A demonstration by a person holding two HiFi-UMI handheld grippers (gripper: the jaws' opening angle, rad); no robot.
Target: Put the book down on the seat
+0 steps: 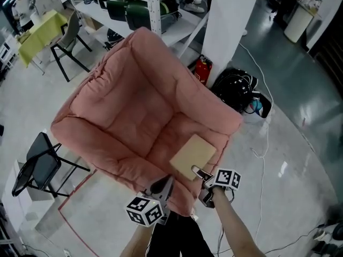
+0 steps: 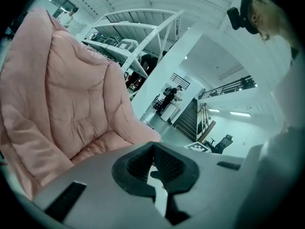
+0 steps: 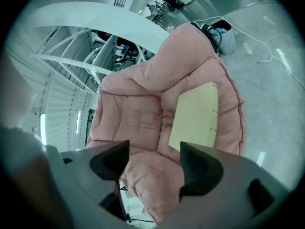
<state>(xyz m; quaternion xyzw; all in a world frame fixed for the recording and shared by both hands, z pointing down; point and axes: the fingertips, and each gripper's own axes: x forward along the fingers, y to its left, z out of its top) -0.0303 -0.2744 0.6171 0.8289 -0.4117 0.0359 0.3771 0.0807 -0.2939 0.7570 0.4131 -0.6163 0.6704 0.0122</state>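
Book (image 1: 193,156), pale tan and closed, lies flat on the pink cushioned seat (image 1: 128,116), on the front right part of the cushion close to the padded rim. The right tool (image 1: 199,175) sits just at the book's near corner, and from the head view it cannot be told whether a fingertip touches the cover. The right gripper view settles the grip: the right tool (image 3: 155,165) has its jaws wide apart with only pink cushion between them, and the book (image 3: 195,116) lies beyond the jaw on that view's right, its lighter page edge showing along one side. The left tool (image 1: 162,186) hovers over the front rim of the seat, beside the right one and apart from the book. In its own view the left tool (image 2: 153,165) has its ribbed jaws together on nothing; the book does not appear there, only the seat (image 2: 62,94) rising at the left, with a pale hall and stairs far behind. Only the head view takes in the surroundings: a red fire extinguisher (image 1: 202,69) by a white pillar (image 1: 230,20) behind the seat, and a black folding chair (image 1: 40,162) at the left.
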